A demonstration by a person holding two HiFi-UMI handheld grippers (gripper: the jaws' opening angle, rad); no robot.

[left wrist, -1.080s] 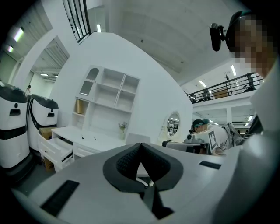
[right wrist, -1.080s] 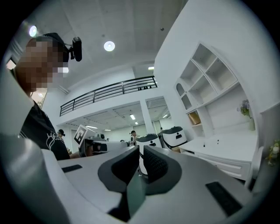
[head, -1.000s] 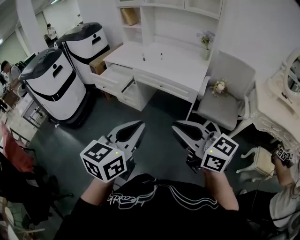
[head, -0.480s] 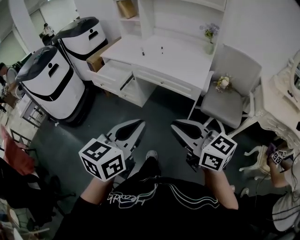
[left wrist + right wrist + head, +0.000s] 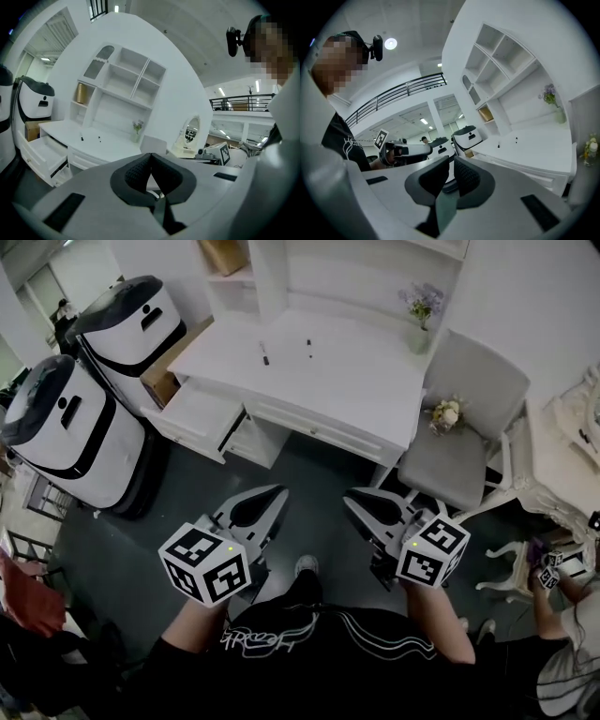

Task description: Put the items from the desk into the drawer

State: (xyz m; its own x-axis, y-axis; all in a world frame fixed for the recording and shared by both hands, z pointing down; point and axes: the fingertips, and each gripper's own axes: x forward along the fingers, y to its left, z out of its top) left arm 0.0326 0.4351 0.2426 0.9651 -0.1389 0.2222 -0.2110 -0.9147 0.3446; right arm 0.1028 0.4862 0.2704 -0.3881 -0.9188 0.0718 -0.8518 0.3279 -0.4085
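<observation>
Nearest us, our left gripper (image 5: 279, 491) is clenched shut on nothing, and our right gripper (image 5: 351, 495) is clamped empty too. Both are over the dark floor (image 5: 319, 470). At 12 o'clock there's the white desk (image 5: 366, 395). Two small things lie toward its back, one dark item (image 5: 265, 356) and another dark item (image 5: 308, 347), set apart. The open drawer (image 5: 192, 413) sticks out at 11.

desk (image 5: 328, 381) nearer, drawer (image 5: 192, 415) shifted left
</observation>
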